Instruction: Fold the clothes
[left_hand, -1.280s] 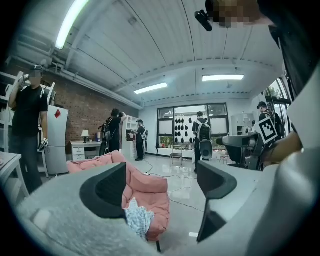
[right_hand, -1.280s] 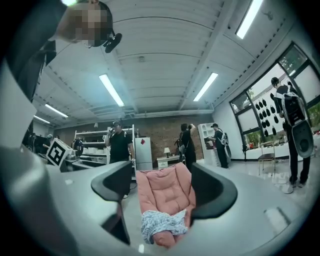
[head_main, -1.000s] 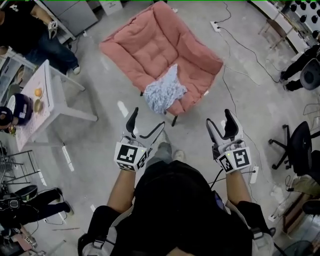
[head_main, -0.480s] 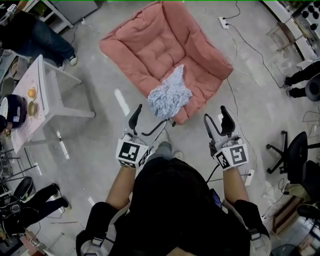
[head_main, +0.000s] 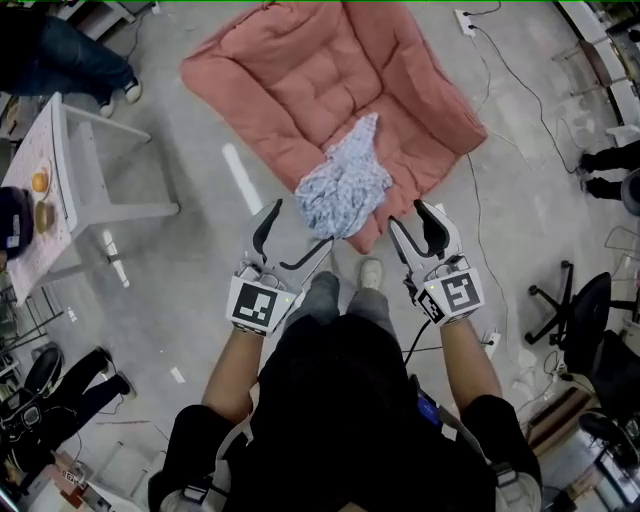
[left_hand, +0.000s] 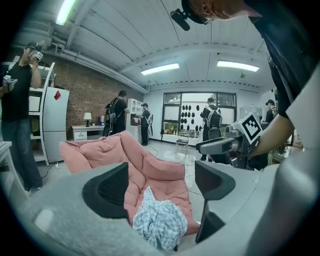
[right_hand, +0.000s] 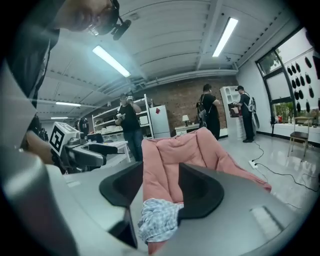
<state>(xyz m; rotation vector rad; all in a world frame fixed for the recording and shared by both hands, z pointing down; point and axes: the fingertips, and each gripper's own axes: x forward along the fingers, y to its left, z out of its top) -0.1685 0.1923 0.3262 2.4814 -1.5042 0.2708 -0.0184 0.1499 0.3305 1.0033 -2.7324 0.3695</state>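
Observation:
A crumpled blue-and-white checked garment (head_main: 343, 190) lies on the front of a pink cushioned chair (head_main: 300, 70). My left gripper (head_main: 297, 232) hangs just short of the garment's near left edge, with its jaws wide open and nothing between them. My right gripper (head_main: 412, 218) is at the chair's near right edge. Its jaws have just been closing to a narrower gap and hold nothing. In the left gripper view the garment (left_hand: 160, 225) lies beyond and below the left gripper (left_hand: 160, 187). In the right gripper view the garment (right_hand: 159, 217) shows beyond the right gripper (right_hand: 160, 187).
A white table (head_main: 80, 180) stands at the left with small items on it. A black office chair (head_main: 580, 310) is at the right. Cables (head_main: 480, 200) run over the grey floor beside the pink chair. Several people stand around the room.
Both grippers have moved forward and down toward the chair and the garment. The right gripper's jaws stand closer together than before.

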